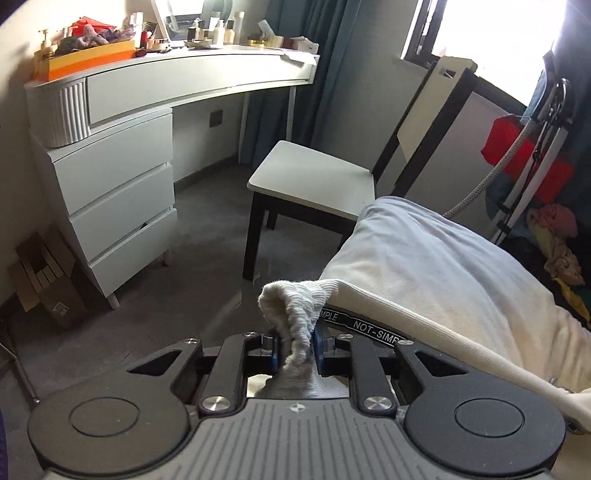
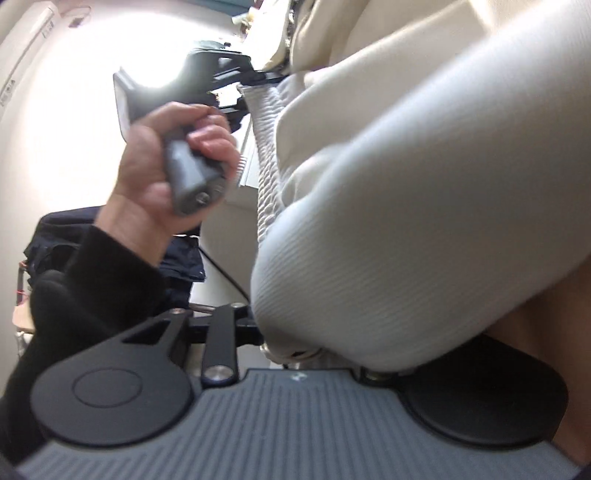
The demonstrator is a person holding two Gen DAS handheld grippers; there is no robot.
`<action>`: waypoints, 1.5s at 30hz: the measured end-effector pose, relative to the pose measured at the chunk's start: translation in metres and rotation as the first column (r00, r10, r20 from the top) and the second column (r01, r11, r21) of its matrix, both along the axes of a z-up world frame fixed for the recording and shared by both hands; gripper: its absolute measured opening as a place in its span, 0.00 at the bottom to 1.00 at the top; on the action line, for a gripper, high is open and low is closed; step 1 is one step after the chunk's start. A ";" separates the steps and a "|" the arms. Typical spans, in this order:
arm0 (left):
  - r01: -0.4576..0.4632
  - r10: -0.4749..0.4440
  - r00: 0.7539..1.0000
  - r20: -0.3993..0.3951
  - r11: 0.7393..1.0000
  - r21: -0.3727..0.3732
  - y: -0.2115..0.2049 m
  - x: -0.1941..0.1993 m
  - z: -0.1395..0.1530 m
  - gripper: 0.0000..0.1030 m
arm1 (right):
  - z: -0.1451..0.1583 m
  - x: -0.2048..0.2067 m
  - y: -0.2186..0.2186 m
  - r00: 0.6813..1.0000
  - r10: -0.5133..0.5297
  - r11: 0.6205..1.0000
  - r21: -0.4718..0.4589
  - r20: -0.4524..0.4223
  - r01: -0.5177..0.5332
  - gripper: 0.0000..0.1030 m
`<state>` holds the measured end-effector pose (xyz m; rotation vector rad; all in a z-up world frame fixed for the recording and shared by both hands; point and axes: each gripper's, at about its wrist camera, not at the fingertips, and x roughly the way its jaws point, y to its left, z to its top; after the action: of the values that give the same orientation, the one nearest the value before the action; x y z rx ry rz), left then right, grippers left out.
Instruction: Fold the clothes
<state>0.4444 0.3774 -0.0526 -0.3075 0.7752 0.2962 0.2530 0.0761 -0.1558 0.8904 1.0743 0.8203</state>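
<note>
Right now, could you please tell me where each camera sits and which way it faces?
Left wrist: on the left gripper, facing a chair and dresser; its jaws pinch the garment.
Right wrist: on the right gripper, facing the left hand; sleeve shows.
Shared: the garment, the left gripper.

Home bedroom: cluttered white dressing table (image 1: 166, 70), chair (image 1: 314, 177), curtains (image 1: 291, 22).

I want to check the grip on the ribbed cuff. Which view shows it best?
The left wrist view: the ribbed cuff sits sharp and centred, pinched in the left gripper. The right wrist view shows only a blurred strip of the ribbed cuff beside the hand.
</note>
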 end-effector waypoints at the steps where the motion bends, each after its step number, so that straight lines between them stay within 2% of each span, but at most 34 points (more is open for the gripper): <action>1: 0.013 -0.013 1.000 0.001 1.000 0.006 0.000 0.000 0.001 0.20 | 0.006 0.000 0.001 1.000 0.010 1.000 -0.027 0.016 -0.010 0.42; 2: 0.025 -0.025 1.000 0.001 1.000 0.018 -0.001 -0.002 0.004 0.21 | 0.013 -0.001 0.003 0.999 0.020 0.998 -0.054 0.030 -0.018 0.44; 4: 0.044 -0.044 0.999 -0.002 0.997 0.056 -0.005 -0.010 0.014 0.30 | 0.024 -0.007 0.003 0.999 0.019 0.995 -0.099 0.051 -0.014 0.48; 6: 0.059 -0.059 0.998 -0.003 0.995 0.086 -0.010 -0.023 0.025 0.49 | 0.030 -0.019 -0.004 0.998 0.017 0.993 -0.121 0.068 -0.008 0.55; 7: 0.064 -0.064 0.998 -0.002 0.993 0.096 -0.012 -0.033 0.030 0.52 | 0.036 -0.024 -0.010 0.996 0.012 0.991 -0.135 0.089 0.000 0.63; 8: 0.067 -0.067 0.998 -0.006 0.992 0.104 -0.016 -0.043 0.035 0.57 | 0.042 -0.030 -0.016 0.994 0.007 0.989 -0.148 0.110 0.009 0.77; 10: 0.065 -0.063 0.998 -0.025 0.991 0.121 -0.024 -0.065 0.041 0.58 | 0.048 -0.047 -0.039 0.986 -0.021 0.986 -0.160 0.163 0.047 0.87; 14: 0.078 -0.080 0.997 0.020 0.992 0.104 -0.055 -0.127 0.057 0.62 | 0.076 -0.097 -0.084 0.957 -0.074 0.976 -0.175 0.279 0.126 0.86; 16: 0.080 -0.085 0.995 0.053 0.993 0.081 -0.079 -0.162 0.064 0.64 | 0.097 -0.101 -0.099 0.922 -0.105 0.955 -0.221 0.373 0.199 0.86; 18: 0.098 -0.103 0.991 0.086 0.994 0.058 -0.103 -0.193 0.073 0.64 | 0.119 -0.115 -0.119 0.862 -0.110 0.919 -0.280 0.494 0.277 0.86; 20: 0.132 -0.138 0.983 0.122 0.990 0.056 -0.132 -0.223 0.084 0.65 | 0.143 -0.138 -0.141 0.789 -0.108 0.874 -0.320 0.605 0.365 0.86; 21: 0.148 -0.155 0.978 0.140 0.987 0.056 -0.146 -0.238 0.089 0.67 | 0.153 -0.150 -0.158 0.756 -0.113 0.848 -0.334 0.645 0.412 0.86; 23: 0.185 -0.192 0.965 0.178 0.981 0.055 -0.175 -0.267 0.100 0.68 | 0.165 -0.159 -0.180 0.709 -0.129 0.803 -0.347 0.693 0.485 0.86; 28: 0.284 -0.289 0.910 0.297 0.957 0.064 -0.246 -0.333 0.122 0.68 | 0.177 -0.180 -0.243 0.657 -0.225 0.735 -0.317 0.720 0.599 0.86; 30: 0.321 -0.331 0.889 0.317 0.943 0.085 -0.270 -0.352 0.127 0.68 | 0.173 -0.180 -0.257 0.634 -0.246 0.702 -0.316 0.733 0.638 0.86; 33: 0.368 -0.380 0.875 0.302 0.925 0.097 -0.299 -0.365 0.125 0.68 | 0.168 -0.174 -0.277 0.607 -0.263 0.631 -0.342 0.750 0.696 0.86; 36: 0.385 -0.395 0.877 0.274 0.918 0.091 -0.314 -0.366 0.118 0.68 | 0.169 -0.170 -0.298 0.594 -0.317 0.587 -0.338 0.739 0.735 0.86; 38: 0.390 -0.397 0.882 0.256 0.917 0.078 -0.317 -0.360 0.111 0.68 | 0.170 -0.173 -0.312 0.586 -0.365 0.580 -0.315 0.724 0.751 0.86; 40: 0.370 -0.372 0.897 0.239 0.927 0.055 -0.319 -0.348 0.103 0.68 | 0.170 -0.177 -0.322 0.582 -0.398 0.580 -0.297 0.709 0.759 0.86; 45: 0.295 -0.287 0.937 0.199 0.955 -0.014 -0.323 -0.310 0.083 0.66 | 0.171 -0.198 -0.333 0.567 -0.371 0.594 -0.281 0.736 0.753 0.86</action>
<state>0.1344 0.0547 0.0309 -0.2544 0.6233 -0.0316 0.0547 -0.2565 0.0154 0.3437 0.3115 0.1157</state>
